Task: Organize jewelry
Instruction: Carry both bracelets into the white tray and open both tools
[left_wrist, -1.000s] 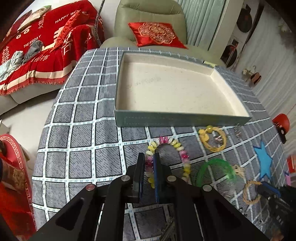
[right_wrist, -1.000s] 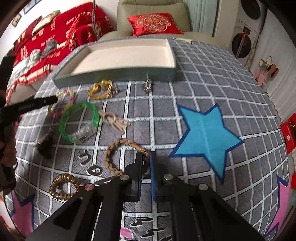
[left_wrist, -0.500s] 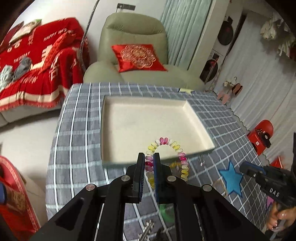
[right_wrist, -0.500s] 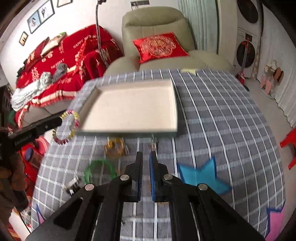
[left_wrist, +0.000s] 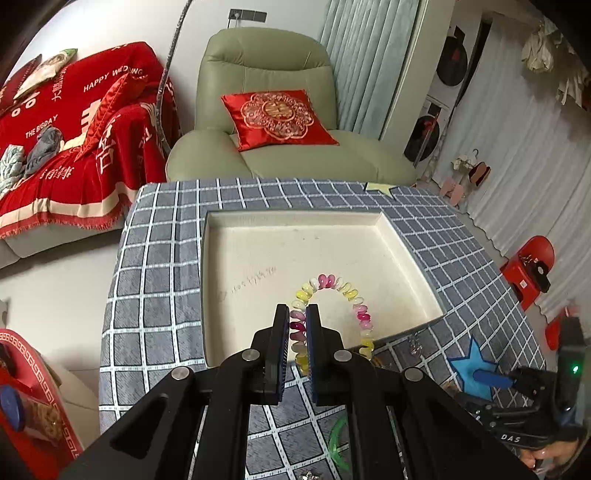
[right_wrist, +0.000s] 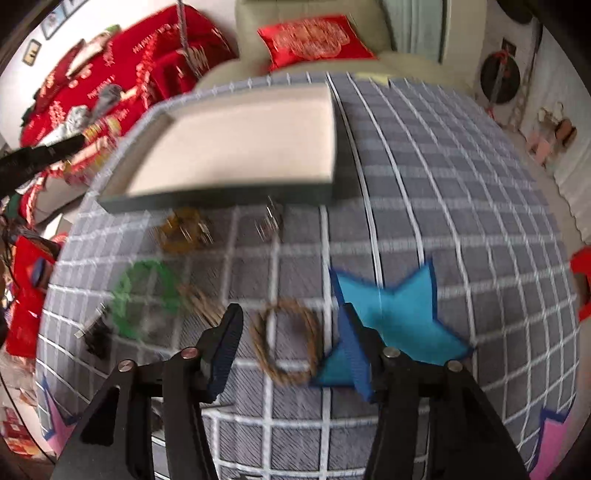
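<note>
The left gripper (left_wrist: 296, 328) has its jaws clenched on a light, floppy beaded bracelet (left_wrist: 334, 314) dangling above the tray (left_wrist: 221, 295); the right gripper (right_wrist: 291, 332), jaws just spreading, straddles a stiff braided bracelet (right_wrist: 286, 341) on the counter (right_wrist: 443, 206), best pinched across its rim

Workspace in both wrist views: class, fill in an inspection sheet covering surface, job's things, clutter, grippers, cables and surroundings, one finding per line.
Surface: table under a grey checked cloth with a blue star.
Job's things: empty cream-lined tray; pastel bead bracelet hanging over it; braided brown bracelet, green bangle, yellow bracelet and small silver piece on the cloth.
Clutter: nothing seen.
Grippers: left gripper shut on the bead bracelet; right gripper has just been opening, nothing pinched, braided bracelet lying below the gap.
Cables: nothing seen on the table.
Surroundings: green armchair with red cushion; red throw.
</note>
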